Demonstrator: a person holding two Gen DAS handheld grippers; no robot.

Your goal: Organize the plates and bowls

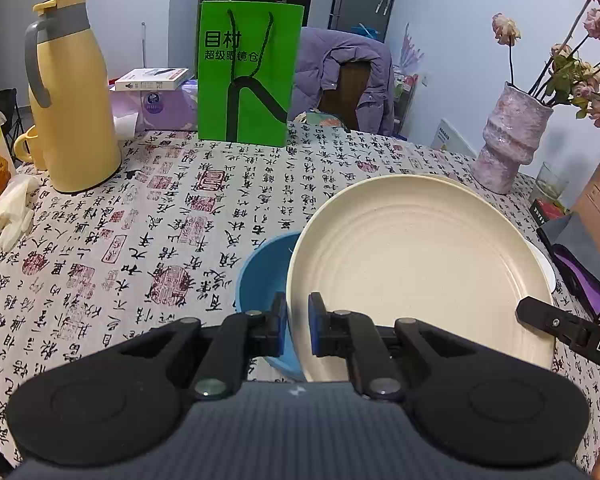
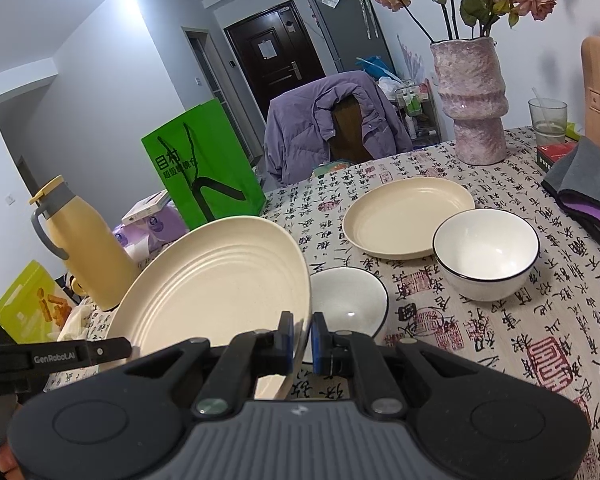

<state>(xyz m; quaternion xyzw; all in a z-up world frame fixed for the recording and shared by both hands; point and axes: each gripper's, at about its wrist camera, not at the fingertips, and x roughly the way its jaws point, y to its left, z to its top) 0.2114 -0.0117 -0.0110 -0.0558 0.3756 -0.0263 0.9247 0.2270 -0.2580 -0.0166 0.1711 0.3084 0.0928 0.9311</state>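
the green paper bag (image 1: 249,76) stands far ahead of the left gripper (image 1: 298,330) and carries large chinese characters "目村" with a smaller line under them, of which "超级眼镜仓" can be read. the finger of the left gripper that enters the right wrist view from the left carries the white word "GenRoboLAI", as far as i can read it. in the left wrist view the right gripper's finger at the right edge shows the letters "DAS", the rest is cut off. the tablecloth (image 1: 140,240) is printed all over with black calligraphy and red seal stamps, which i cannot read.

both grippers hold the same ribbed cream plate (image 1: 420,264), lifted and tilted above the table. the left gripper is closed on its near left rim, one blue pad on each face of the rim. the right gripper (image 2: 301,338) is closed in the same way on the opposite rim, so the plate spreads to the left of it.

a blue bowl (image 1: 260,276) sits just ahead and to the left of the left gripper, partly behind the plate. just ahead of the right gripper is a white bowl (image 2: 348,300), partly hidden by the held plate. further ahead and to the right lie a second cream plate (image 2: 408,216) and a white bowl with dark rim (image 2: 486,252), which touches or overlaps that plate's near edge.
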